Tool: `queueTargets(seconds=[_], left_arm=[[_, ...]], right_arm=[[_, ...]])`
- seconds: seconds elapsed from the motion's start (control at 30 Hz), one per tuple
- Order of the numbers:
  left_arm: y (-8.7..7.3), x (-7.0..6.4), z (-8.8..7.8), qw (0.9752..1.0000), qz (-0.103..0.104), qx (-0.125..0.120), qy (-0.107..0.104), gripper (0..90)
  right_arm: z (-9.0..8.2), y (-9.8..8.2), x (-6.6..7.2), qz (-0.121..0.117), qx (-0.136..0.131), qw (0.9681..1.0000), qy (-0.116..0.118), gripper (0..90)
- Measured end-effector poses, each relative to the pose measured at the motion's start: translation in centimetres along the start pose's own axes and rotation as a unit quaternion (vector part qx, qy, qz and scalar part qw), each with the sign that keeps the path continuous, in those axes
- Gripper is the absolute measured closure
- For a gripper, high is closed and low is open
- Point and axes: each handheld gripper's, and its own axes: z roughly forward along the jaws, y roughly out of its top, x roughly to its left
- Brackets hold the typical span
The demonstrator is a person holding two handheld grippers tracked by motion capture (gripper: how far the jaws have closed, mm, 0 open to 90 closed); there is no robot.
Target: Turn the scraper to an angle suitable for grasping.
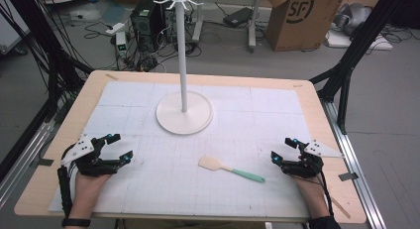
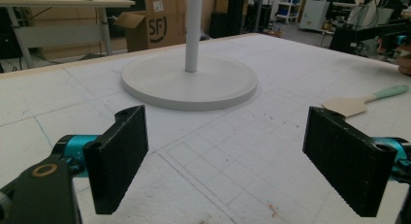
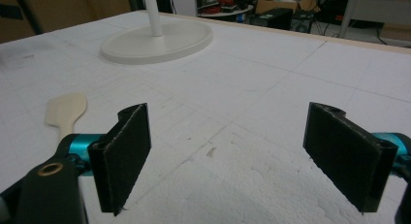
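A spatula (image 1: 229, 169) with a cream blade and a mint-green handle lies flat on the white gridded mat (image 1: 163, 189), near the front, right of centre. Behind it stands a white rack (image 1: 184, 92) with a round base, a tall pole and hooks at the top. My left gripper (image 1: 121, 147) rests open near the mat's left front, with nothing between its pads. My right gripper (image 1: 282, 148) rests open at the right front, a short way right of the spatula's handle. The left gripper view has the spatula (image 2: 364, 101) at far right; the right gripper view has its blade (image 3: 66, 110) at left.
The mat covers a wooden table (image 1: 322, 115) whose edges frame it on all sides. Beyond the far edge are a cardboard box (image 1: 299, 16), cables and electronics on the floor. Black frame struts (image 1: 354, 45) rise at both sides of the table.
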Motion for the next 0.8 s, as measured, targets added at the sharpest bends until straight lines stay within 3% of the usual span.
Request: queueTargets(seconds=[0.27, 0.8], left_arm=[[0.02, -0.17, 0.06, 0.9999, 0.01, 0.003, 0.001, 16.9], [0.03, -0.23, 0.1, 0.9999, 0.011, 0.005, 0.006, 16.5]], right_arm=[[0.0, 0.0, -0.03, -0.004, -0.002, 1.0, -0.003, 16.5], [0.01, 0.09, -0.02, -0.004, 0.0, 1.0, -0.003, 16.8]])
